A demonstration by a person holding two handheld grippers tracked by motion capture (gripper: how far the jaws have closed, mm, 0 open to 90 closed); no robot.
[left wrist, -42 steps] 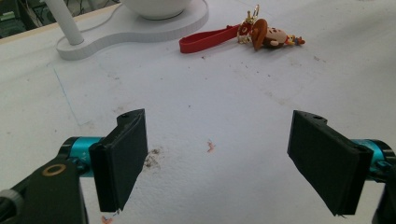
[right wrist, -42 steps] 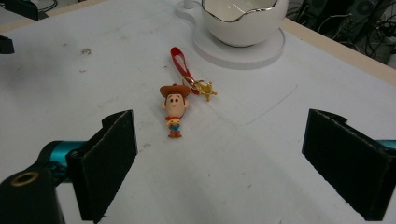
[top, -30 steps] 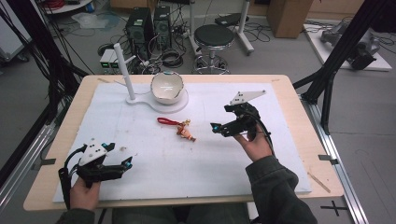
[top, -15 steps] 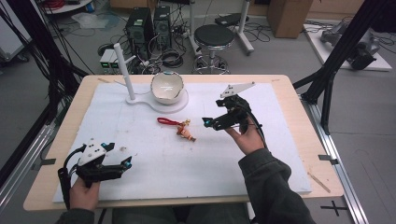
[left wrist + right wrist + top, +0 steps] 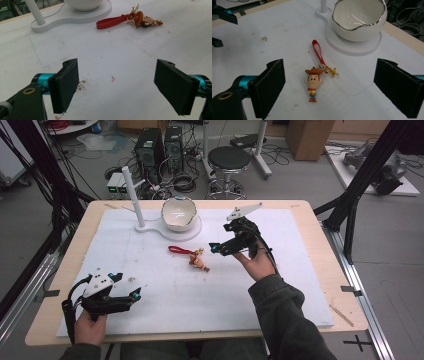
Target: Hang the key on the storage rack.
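keychain [image 5: 313, 81] lies flat between right claw's [image 5: 337, 87] spread jaws, unlabelled.

The person's left hand [image 5: 90, 327] holds the black two-jaw left gripper [image 5: 131, 294] low with its jaws wide apart, while the dark-sleeved right forearm [image 5: 285, 315] reaches forward, its black right gripper [image 5: 216, 248] likewise spread wide.

No text, label, brand, number or sign can be read anywhere on the table, the cowboy-figure keychain [image 5: 313, 83], the white bowl [image 5: 359, 18] or the floor equipment behind.
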